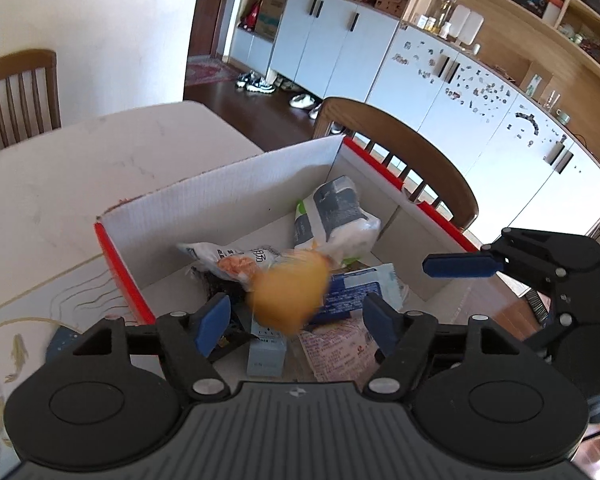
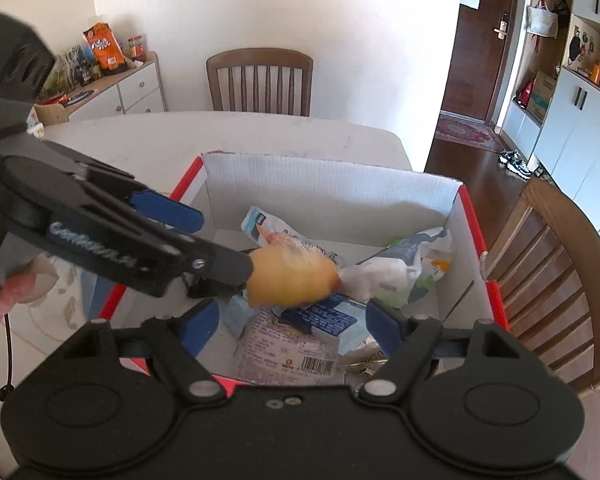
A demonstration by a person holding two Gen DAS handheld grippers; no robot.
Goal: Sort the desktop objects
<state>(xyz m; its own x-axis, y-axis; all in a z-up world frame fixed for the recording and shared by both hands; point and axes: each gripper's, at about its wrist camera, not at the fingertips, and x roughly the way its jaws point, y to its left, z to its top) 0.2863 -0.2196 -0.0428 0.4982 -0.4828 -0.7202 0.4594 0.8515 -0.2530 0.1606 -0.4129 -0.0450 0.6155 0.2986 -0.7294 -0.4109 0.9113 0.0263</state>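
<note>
The left gripper is open, and a blurry yellow toy sits between its blue pads without touching them, above the box. The right gripper is open too and holds nothing. Snack bags lie inside the box on the table.

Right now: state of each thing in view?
Left tongs: open, nothing pressed.
Right tongs: open, empty.
Yellow item: motion-blurred, free of both tongs, over the box.
Box: open top, holding packets.
White-grey pouch: crumpled, in box.
Pink packet: flat, barcode up.
</note>
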